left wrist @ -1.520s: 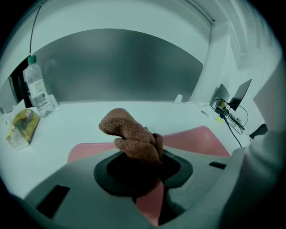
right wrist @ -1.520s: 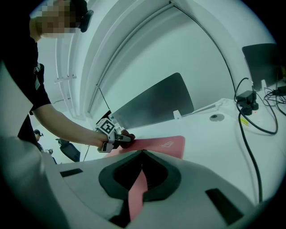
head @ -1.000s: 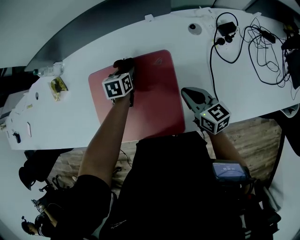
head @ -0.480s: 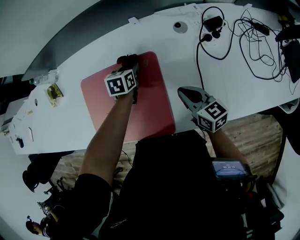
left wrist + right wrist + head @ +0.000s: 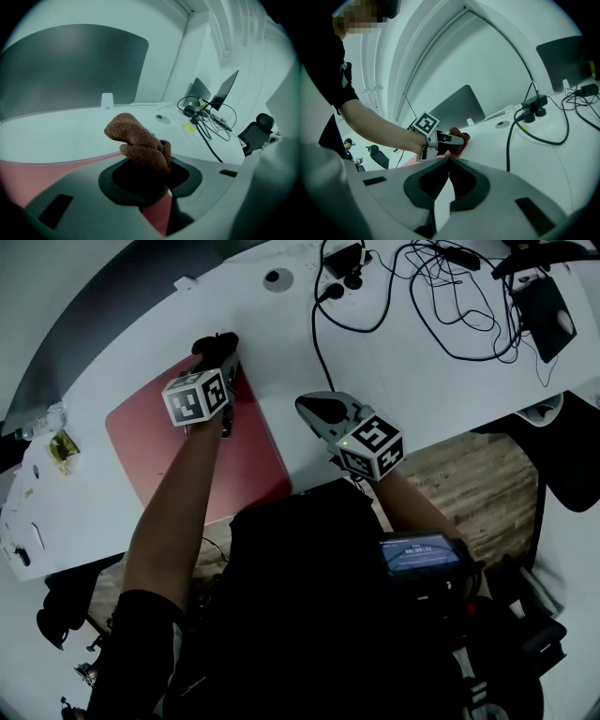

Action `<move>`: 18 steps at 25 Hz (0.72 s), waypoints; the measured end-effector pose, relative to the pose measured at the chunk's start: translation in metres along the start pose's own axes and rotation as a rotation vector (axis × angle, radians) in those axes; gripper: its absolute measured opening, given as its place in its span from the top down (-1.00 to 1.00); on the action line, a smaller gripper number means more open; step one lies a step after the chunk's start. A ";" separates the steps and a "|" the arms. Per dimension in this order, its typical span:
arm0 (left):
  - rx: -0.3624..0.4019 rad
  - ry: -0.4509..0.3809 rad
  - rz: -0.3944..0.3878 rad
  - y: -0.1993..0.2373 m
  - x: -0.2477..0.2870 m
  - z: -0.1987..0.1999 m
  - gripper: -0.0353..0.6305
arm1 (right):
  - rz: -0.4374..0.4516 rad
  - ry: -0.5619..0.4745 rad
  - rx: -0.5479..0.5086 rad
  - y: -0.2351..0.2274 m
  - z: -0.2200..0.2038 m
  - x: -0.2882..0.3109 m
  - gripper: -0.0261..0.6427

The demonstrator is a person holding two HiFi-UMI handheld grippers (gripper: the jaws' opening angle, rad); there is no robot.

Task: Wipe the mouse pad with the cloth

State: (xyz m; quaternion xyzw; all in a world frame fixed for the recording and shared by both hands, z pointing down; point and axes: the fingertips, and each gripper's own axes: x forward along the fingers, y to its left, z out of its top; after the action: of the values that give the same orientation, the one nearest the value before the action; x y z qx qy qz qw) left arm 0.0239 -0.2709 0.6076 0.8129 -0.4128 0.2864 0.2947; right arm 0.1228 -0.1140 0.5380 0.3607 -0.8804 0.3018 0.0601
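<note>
Two jaws of the left gripper [image 5: 221, 362] are clamped on the brown cloth [image 5: 138, 143], which is held at the far edge of the red mouse pad [image 5: 159, 442], near its right corner. Bare white bench [image 5: 412, 371] is seen beyond that edge. The right gripper [image 5: 314, 409] is closed on nothing above open bench beside the pad's right edge; cables [image 5: 375, 306] are spread well beyond it.

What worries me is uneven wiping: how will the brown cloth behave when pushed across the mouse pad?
The cloth looks soft and floppy: it bunches in folds where the left gripper pinches it, so it will probably crumple rather than stay flat. Its nubby weave likely drags on the mouse pad instead of sliding freely.
</note>
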 end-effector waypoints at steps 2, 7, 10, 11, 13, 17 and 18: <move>0.008 -0.005 -0.033 -0.018 0.006 -0.002 0.50 | 0.002 -0.004 0.001 -0.002 0.001 -0.006 0.85; -0.024 -0.020 -0.118 -0.044 0.013 -0.004 0.50 | 0.001 -0.012 -0.006 -0.001 0.002 -0.011 0.85; -0.033 -0.050 -0.142 -0.048 0.005 -0.001 0.49 | -0.001 -0.017 -0.010 0.001 0.002 -0.013 0.85; -0.027 -0.061 -0.153 -0.051 0.001 0.001 0.49 | -0.002 -0.019 -0.013 0.002 0.002 -0.013 0.85; -0.019 -0.086 -0.173 -0.055 -0.009 0.003 0.49 | -0.003 -0.021 -0.020 0.005 0.002 -0.013 0.85; -0.012 -0.134 -0.202 -0.061 -0.035 0.002 0.49 | -0.001 -0.026 -0.046 0.018 0.004 -0.009 0.85; -0.011 -0.145 -0.208 -0.062 -0.042 0.001 0.49 | 0.000 -0.028 -0.053 0.022 0.005 -0.008 0.85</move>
State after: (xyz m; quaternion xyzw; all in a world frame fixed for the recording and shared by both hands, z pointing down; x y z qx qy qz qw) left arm 0.0552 -0.2206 0.5619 0.8682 -0.3483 0.1924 0.2964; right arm 0.1149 -0.1000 0.5207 0.3630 -0.8890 0.2734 0.0574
